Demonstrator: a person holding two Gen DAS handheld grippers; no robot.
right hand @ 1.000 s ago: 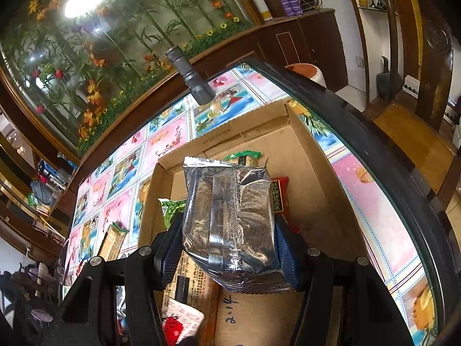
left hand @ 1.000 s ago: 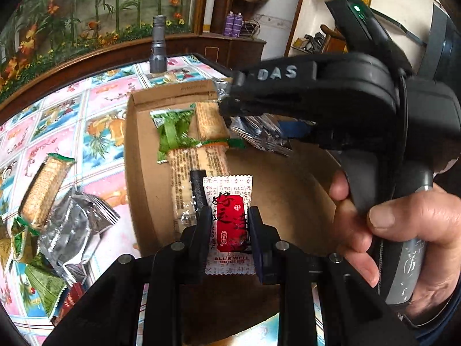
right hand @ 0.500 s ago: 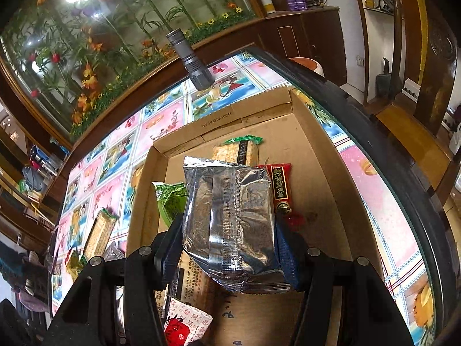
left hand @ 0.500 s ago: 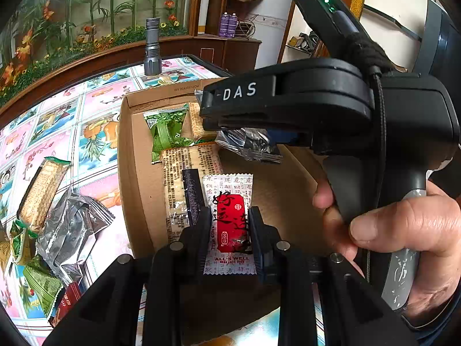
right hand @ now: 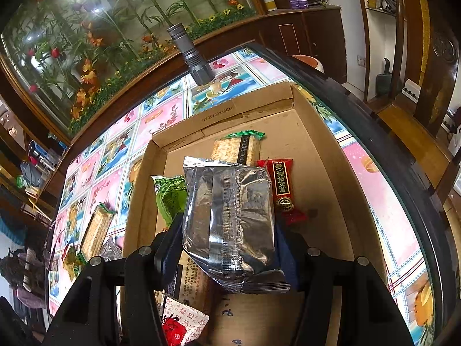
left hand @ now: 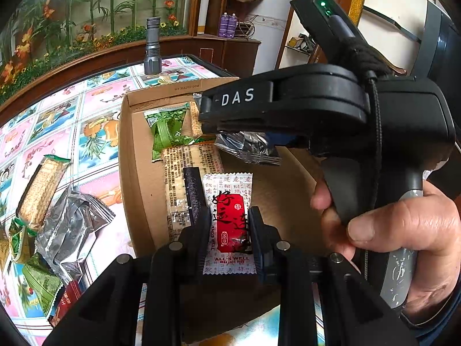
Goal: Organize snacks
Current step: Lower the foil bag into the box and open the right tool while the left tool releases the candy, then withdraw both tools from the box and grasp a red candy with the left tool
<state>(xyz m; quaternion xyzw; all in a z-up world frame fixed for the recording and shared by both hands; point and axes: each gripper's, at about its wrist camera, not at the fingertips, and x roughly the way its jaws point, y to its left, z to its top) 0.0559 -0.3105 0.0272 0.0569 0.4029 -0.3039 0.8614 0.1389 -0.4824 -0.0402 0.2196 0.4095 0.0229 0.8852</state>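
My left gripper (left hand: 229,230) is shut on a white and red snack packet (left hand: 229,219), held over the near end of a shallow cardboard box (left hand: 129,173). My right gripper (right hand: 229,245) is shut on a silver foil packet (right hand: 230,222), held above the same box (right hand: 322,155). The right gripper body (left hand: 288,109) crosses the left wrist view over the box. In the box lie a green packet (right hand: 170,196), a cracker pack (right hand: 236,150), a red packet (right hand: 283,187) and a printed cracker pack (left hand: 184,173).
Loose snacks lie on the patterned tablecloth left of the box: a cracker pack (left hand: 39,190), a silver packet (left hand: 72,227), green packets (left hand: 37,282). A grey flashlight (left hand: 152,47) stands at the table's far edge. The table's dark rim (right hand: 374,121) runs along the right.
Both grippers drew back and rose a little over the box, each still holding its packet; more of the box's far end shows in the right wrist view.
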